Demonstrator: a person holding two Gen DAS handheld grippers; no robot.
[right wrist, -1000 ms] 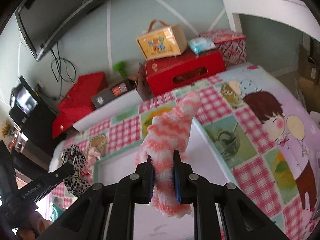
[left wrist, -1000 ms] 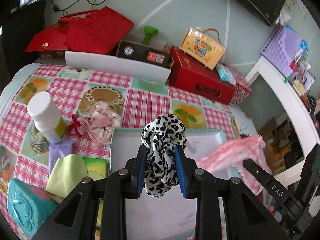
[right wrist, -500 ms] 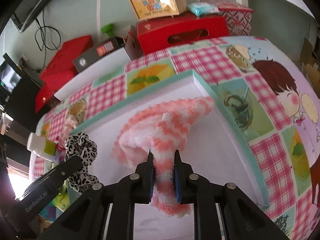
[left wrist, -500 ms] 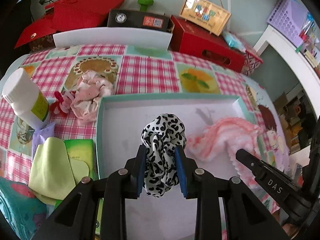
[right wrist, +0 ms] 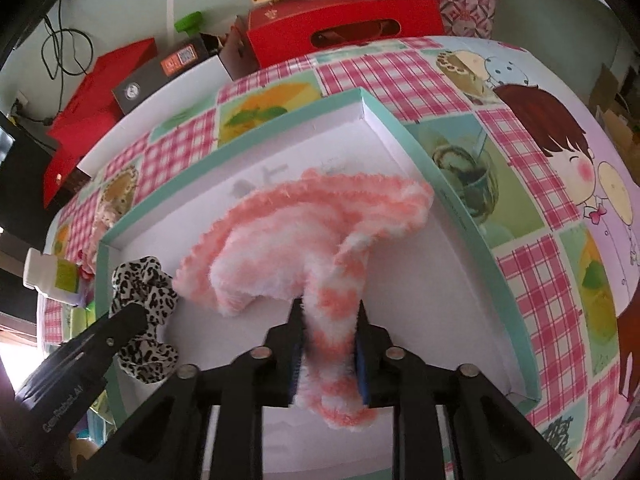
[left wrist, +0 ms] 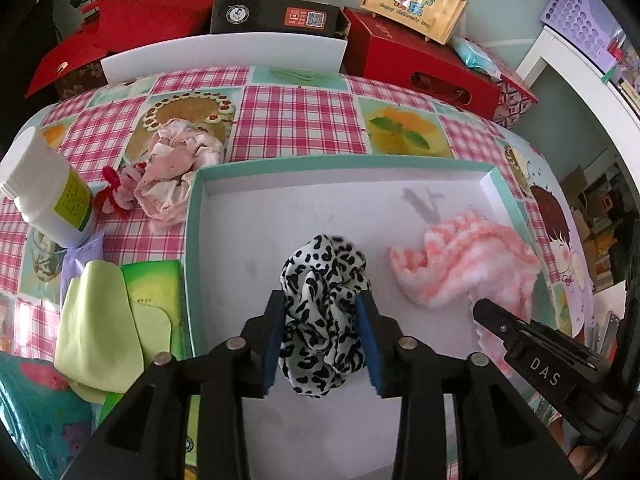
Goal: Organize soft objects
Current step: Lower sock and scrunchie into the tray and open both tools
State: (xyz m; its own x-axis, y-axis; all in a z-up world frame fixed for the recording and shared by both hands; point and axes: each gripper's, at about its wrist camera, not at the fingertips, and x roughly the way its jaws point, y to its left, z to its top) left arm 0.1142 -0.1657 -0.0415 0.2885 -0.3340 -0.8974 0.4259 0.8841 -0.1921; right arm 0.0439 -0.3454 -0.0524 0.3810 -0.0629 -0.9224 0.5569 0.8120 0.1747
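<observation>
My left gripper is shut on a black-and-white leopard scrunchie and holds it low over the white floor of a teal-rimmed tray. My right gripper is shut on a fluffy pink-and-white sock; the sock's far end rests on the tray floor near the tray's right wall. The sock shows right of the scrunchie in the left wrist view. The scrunchie shows at left in the right wrist view.
Left of the tray lie a pale pink scrunchie, a red hair tie, a white bottle, a yellow-green cloth and a green packet. Red boxes and a black box stand behind the checked tablecloth.
Both grippers have come down and forward over the tray. The sock's free end now lies spread on the tray floor. The scrunchie hangs lower inside the tray.
</observation>
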